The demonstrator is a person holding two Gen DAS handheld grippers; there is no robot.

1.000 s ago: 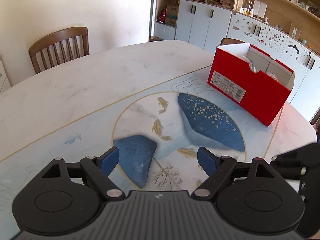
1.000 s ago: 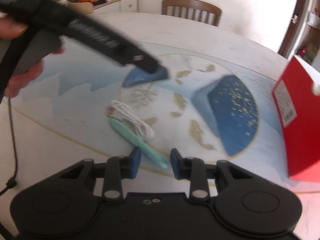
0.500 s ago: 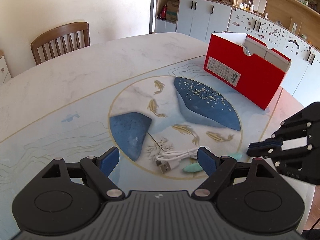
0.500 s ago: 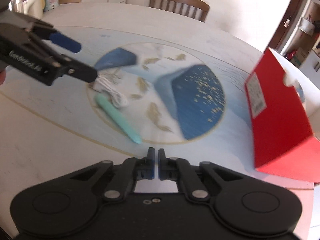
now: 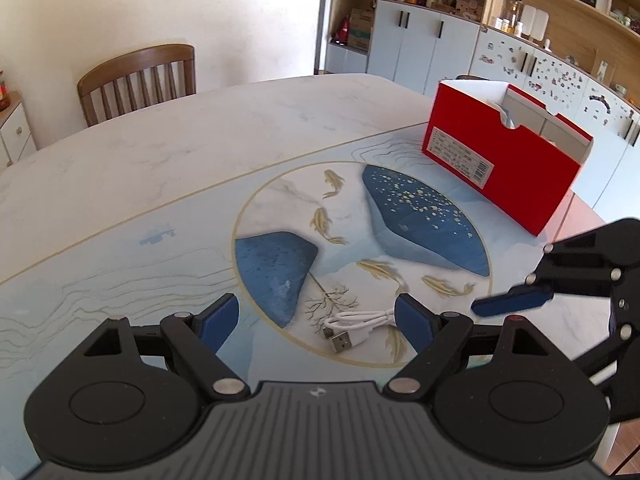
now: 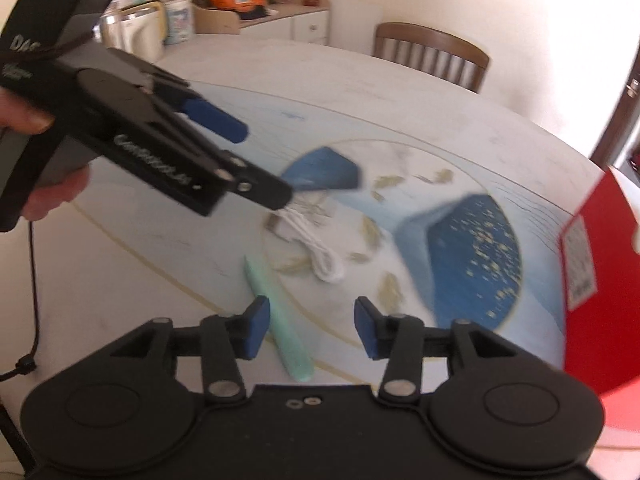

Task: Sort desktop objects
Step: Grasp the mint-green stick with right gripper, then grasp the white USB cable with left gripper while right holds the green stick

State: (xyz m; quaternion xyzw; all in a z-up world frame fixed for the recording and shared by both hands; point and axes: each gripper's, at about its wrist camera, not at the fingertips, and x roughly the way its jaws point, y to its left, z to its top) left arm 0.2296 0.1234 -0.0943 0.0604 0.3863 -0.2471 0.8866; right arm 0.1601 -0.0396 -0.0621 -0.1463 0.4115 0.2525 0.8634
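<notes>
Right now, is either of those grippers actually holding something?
No, nothing is held. The left gripper stands open above the white cable; the right gripper is opening, with the green pen lying loose on the table between its fingers.

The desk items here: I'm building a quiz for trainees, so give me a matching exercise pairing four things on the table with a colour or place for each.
Things:
1. USB cable
2. pen
3. box
4. left gripper

Descriptions:
A. red, open-topped, with a white label on its side
B. mint green, lying partly between the right gripper's opening jaws, not gripped
C. white, bundled, lying on the table's round fish design
D. jaws wide, nothing held, cable just ahead

Pairs: 1-C, 2-B, 3-A, 4-D
</notes>
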